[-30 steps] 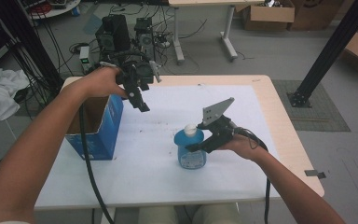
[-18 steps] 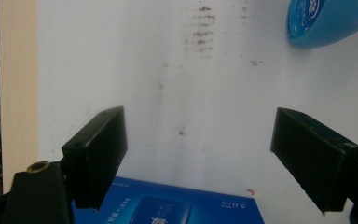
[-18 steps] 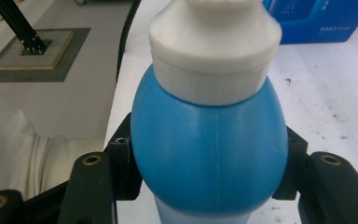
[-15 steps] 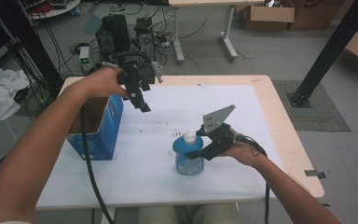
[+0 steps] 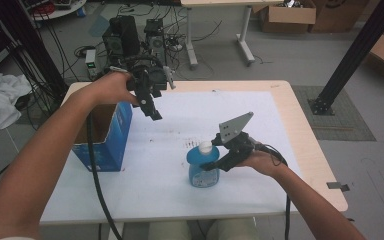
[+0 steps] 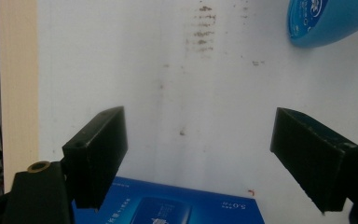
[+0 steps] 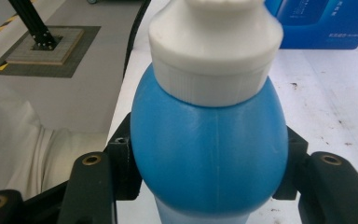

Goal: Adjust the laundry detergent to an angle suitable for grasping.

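A blue bottle (image 5: 203, 170) with a white cap (image 5: 206, 147) stands upright on the white mat, right of centre. My right gripper (image 5: 211, 167) is shut on its body from the right side. In the right gripper view the jaws press both flanks of the bottle (image 7: 209, 140) below the cap (image 7: 214, 46). My left gripper (image 5: 153, 110) hangs open in the air above the mat, beside the open blue box (image 5: 111, 140). In the left gripper view its jaws (image 6: 214, 154) stand wide apart with nothing between them, over the box (image 6: 168, 205); the bottle (image 6: 326, 18) lies farther off.
The white mat (image 5: 260, 120) covers most of the wooden table (image 5: 305, 125). The blue box stands at the table's left edge. Cables trail from both grippers. Equipment, cartons and a black post stand on the floor beyond the table.
The right gripper and the bottle have shifted slightly toward the near edge of the table. The left gripper has stayed where it was.
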`<state>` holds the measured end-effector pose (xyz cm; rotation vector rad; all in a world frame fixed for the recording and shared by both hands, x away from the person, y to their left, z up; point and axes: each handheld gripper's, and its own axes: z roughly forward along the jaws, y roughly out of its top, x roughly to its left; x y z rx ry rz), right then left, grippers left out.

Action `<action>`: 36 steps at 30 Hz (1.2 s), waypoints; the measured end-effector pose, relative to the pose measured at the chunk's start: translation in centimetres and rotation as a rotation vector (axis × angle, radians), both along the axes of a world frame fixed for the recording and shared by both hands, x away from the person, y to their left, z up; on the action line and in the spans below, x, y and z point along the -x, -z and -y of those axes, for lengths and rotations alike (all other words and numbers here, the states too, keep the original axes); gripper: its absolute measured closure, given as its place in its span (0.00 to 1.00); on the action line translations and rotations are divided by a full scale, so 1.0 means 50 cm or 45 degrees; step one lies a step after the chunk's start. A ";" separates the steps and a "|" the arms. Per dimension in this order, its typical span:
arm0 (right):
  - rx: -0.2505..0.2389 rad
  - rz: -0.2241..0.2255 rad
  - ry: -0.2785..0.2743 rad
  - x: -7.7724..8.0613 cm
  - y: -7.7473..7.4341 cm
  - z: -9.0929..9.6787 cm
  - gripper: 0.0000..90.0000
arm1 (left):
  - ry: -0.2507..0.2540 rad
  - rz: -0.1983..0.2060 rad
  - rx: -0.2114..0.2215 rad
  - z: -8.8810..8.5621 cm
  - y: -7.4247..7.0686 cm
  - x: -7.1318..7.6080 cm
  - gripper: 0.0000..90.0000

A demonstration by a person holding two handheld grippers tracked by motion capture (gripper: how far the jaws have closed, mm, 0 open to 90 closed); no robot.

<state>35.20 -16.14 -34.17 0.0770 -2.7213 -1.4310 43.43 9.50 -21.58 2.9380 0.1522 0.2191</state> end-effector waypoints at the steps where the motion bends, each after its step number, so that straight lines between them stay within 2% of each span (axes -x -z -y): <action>1: 0.003 -0.001 -0.003 -0.001 0.000 0.001 0.47 | -0.001 -0.001 0.001 0.000 0.000 0.000 0.22; 7: 0.003 -0.030 -0.020 -0.012 0.004 0.010 0.46 | -0.001 0.002 0.003 0.002 0.001 0.000 0.22; 9: 0.012 -0.056 -0.004 -0.017 0.004 0.013 0.45 | -0.003 0.000 0.005 0.003 0.000 0.000 0.22; 12: 0.014 -0.099 0.042 -0.018 0.002 0.017 0.30 | -0.004 -0.003 0.008 0.003 0.001 -0.001 0.22; 14: 0.002 -0.128 0.051 -0.015 -0.002 0.022 0.24 | -0.004 -0.001 0.005 0.003 0.001 -0.002 0.22; 15: -0.014 -0.144 0.056 -0.014 -0.008 0.026 0.22 | -0.006 -0.002 0.002 0.002 0.000 -0.002 0.22; 19: -0.074 -0.118 0.086 -0.011 -0.049 0.060 0.20 | -0.012 -0.002 -0.003 0.001 -0.002 -0.001 0.21; 21: -0.068 -0.102 0.117 -0.014 -0.070 0.084 0.20 | -0.018 -0.001 0.006 0.000 -0.002 0.001 0.21; 25: -0.003 -0.081 0.196 -0.022 -0.096 0.134 0.18 | -0.023 0.010 0.009 -0.003 -0.005 0.002 0.22; 27: 0.070 -0.080 0.241 -0.024 -0.098 0.156 0.17 | -0.032 0.014 0.015 -0.005 -0.006 0.001 0.21; 29: 0.165 -0.110 0.292 -0.027 -0.089 0.177 0.17 | -0.039 0.013 0.011 -0.006 -0.008 0.000 0.21; 32: 0.296 -0.157 0.327 -0.028 -0.078 0.201 0.17 | -0.038 0.018 0.016 -0.004 -0.007 0.003 0.21; 36: 0.410 -0.126 0.354 -0.014 -0.082 0.237 0.19 | -0.034 0.019 0.008 0.003 -0.009 0.006 0.21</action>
